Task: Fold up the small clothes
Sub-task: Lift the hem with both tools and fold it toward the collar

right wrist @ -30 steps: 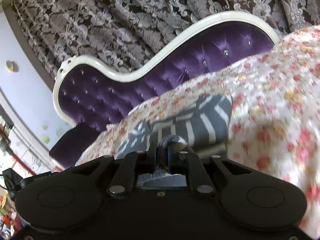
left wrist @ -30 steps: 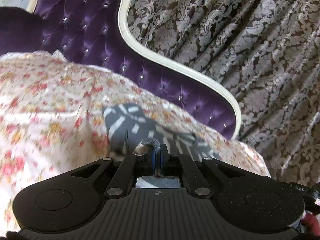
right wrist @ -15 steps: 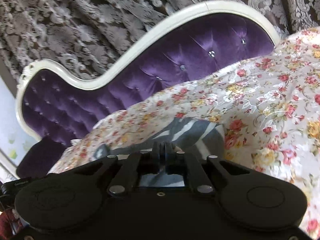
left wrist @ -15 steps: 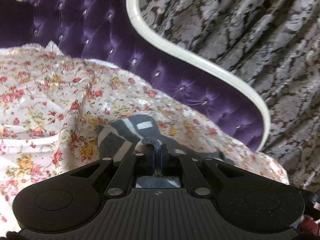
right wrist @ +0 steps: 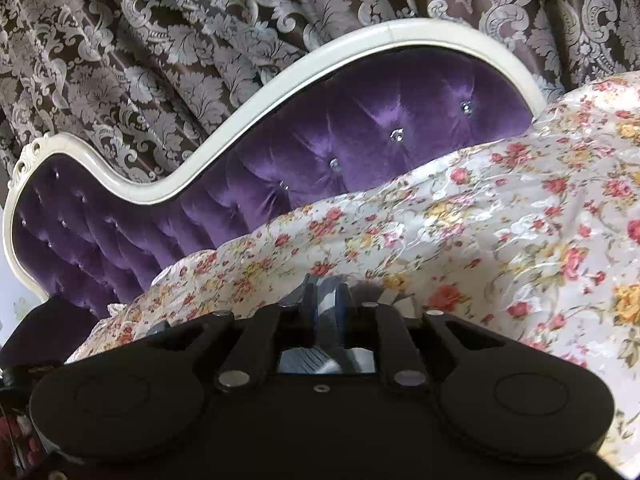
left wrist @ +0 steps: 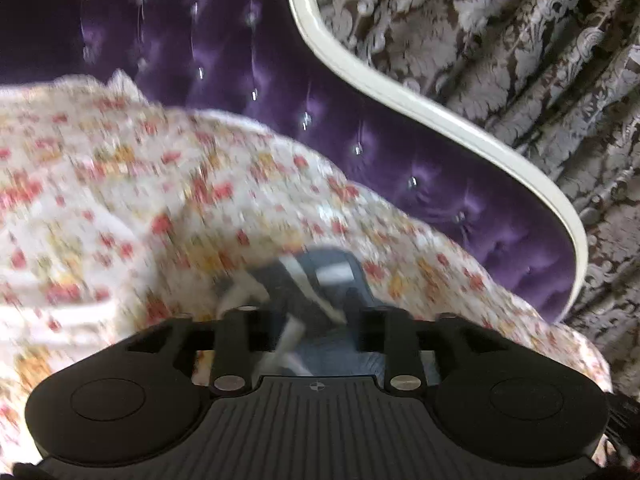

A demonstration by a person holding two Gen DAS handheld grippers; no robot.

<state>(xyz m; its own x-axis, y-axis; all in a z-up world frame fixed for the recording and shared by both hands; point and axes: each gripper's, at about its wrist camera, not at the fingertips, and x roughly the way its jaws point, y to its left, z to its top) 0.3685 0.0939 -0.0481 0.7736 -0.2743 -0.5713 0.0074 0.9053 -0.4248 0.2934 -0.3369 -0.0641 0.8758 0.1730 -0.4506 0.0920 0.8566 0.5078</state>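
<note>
A small grey garment with white stripes (left wrist: 334,270) lies on the flowered bedspread (left wrist: 160,200), blurred in the left wrist view. My left gripper (left wrist: 314,304) sits low over it. Its jaws are opening and stand well apart, with the cloth lying loose between them. In the right wrist view only a sliver of the same striped garment (right wrist: 370,291) shows past the gripper body. My right gripper (right wrist: 325,292) is just beginning to open. Its gap is still narrow and striped cloth fills it between the blue pads.
A tufted purple headboard (left wrist: 240,60) with a curved white frame (right wrist: 280,92) rises behind the bedspread (right wrist: 500,220). A dark patterned curtain (left wrist: 500,40) hangs beyond it. A dark cushion (right wrist: 48,328) sits at the far left.
Both grippers came down towards the bedspread with the striped garment, so less of it shows. The left jaws, shut before, have parted. The right gap has widened slightly.
</note>
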